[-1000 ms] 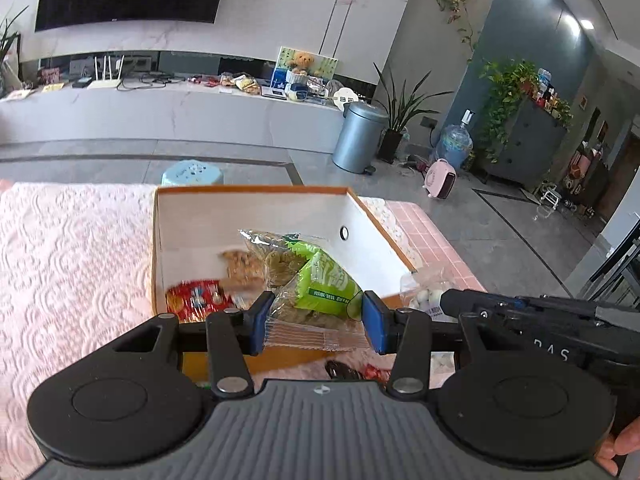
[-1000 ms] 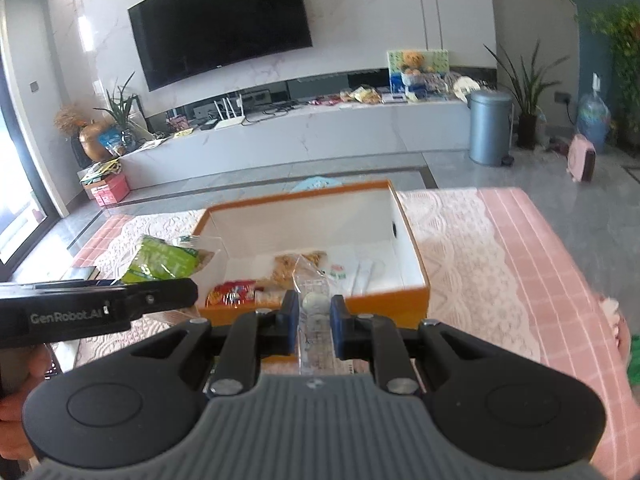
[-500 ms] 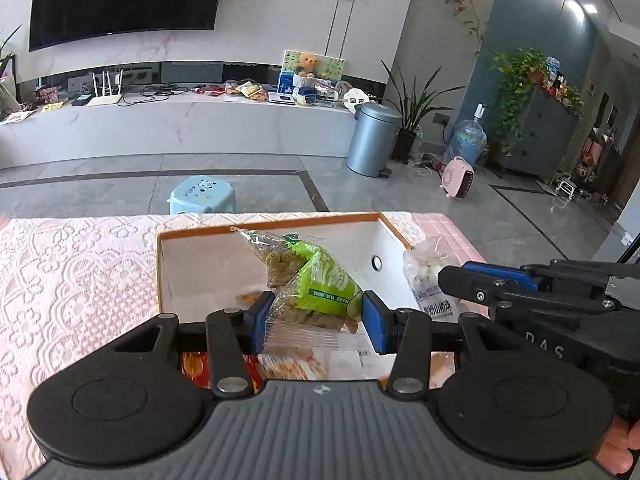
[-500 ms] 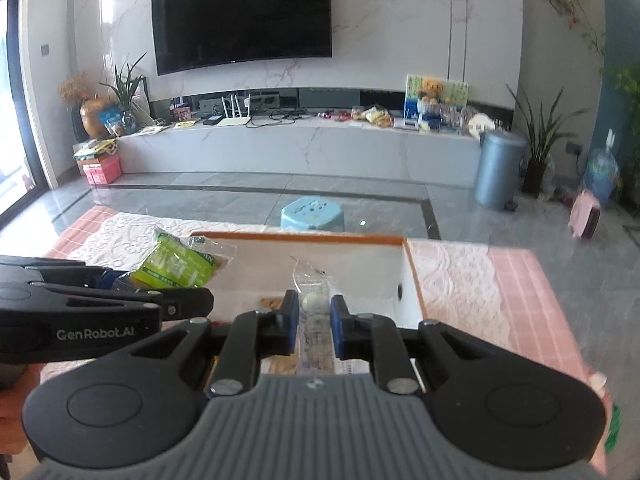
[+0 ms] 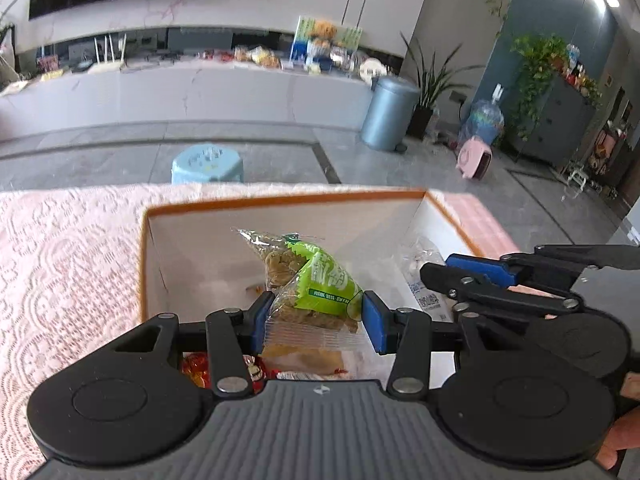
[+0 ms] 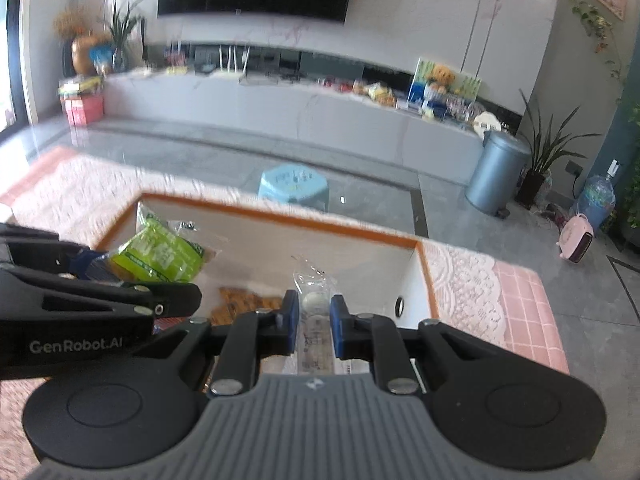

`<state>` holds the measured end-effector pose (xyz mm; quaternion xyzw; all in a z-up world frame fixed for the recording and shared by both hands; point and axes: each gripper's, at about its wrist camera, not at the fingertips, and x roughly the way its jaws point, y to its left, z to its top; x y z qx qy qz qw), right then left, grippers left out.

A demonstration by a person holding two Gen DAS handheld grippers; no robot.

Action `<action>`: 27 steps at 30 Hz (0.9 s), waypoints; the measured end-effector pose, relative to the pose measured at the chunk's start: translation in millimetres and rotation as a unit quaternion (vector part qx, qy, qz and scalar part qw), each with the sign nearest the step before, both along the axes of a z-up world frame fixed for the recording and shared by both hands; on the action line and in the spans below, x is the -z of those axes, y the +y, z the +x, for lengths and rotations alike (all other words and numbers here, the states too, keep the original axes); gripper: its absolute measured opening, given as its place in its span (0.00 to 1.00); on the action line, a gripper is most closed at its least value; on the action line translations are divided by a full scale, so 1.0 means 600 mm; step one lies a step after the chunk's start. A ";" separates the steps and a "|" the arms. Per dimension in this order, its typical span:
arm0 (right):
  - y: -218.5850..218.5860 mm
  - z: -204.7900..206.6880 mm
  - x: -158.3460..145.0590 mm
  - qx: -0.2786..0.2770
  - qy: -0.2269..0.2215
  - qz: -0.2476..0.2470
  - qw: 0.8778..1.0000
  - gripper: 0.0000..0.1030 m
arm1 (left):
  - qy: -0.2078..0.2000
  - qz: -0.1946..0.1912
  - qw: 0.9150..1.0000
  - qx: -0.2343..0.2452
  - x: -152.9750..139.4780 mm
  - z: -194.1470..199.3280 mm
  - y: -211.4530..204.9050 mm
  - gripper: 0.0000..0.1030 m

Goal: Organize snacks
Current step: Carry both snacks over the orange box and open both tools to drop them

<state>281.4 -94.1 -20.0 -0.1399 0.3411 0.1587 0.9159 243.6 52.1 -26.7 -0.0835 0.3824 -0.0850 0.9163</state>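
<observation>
Green pack (image 5: 316, 284) hangs over the box (image 5: 280, 202), pinched in the left gripper (image 5: 316, 320); clear pack (image 6: 314, 316) is pinched in the right gripper (image 6: 314, 320) beside it. Crowded in here: a drop now could bump grippers or bounce a pack over the wall

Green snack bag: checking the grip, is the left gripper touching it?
Touching. The left wrist view shows the left gripper pads pressed against both sides of the green snack bag.

Black two-finger grippers, blue pads

Left gripper (image 5: 314, 322) and right gripper (image 6: 314, 326): ribbed grey bodies, silver screws, white "GenRobot.AI" lettering.
</observation>
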 end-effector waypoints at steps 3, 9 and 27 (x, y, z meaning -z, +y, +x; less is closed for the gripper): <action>0.006 0.016 0.029 0.002 0.018 -0.025 1.000 0.13 | 0.019 0.009 1.000 0.005 0.015 0.008 -0.001 0.52; 0.017 0.042 0.076 0.016 0.057 -0.057 0.997 0.13 | 0.060 0.020 0.998 0.006 0.043 0.020 0.000 0.52; 0.025 0.049 0.098 0.010 0.075 -0.096 0.992 0.20 | 0.116 0.040 0.992 0.011 0.072 0.041 -0.008 0.52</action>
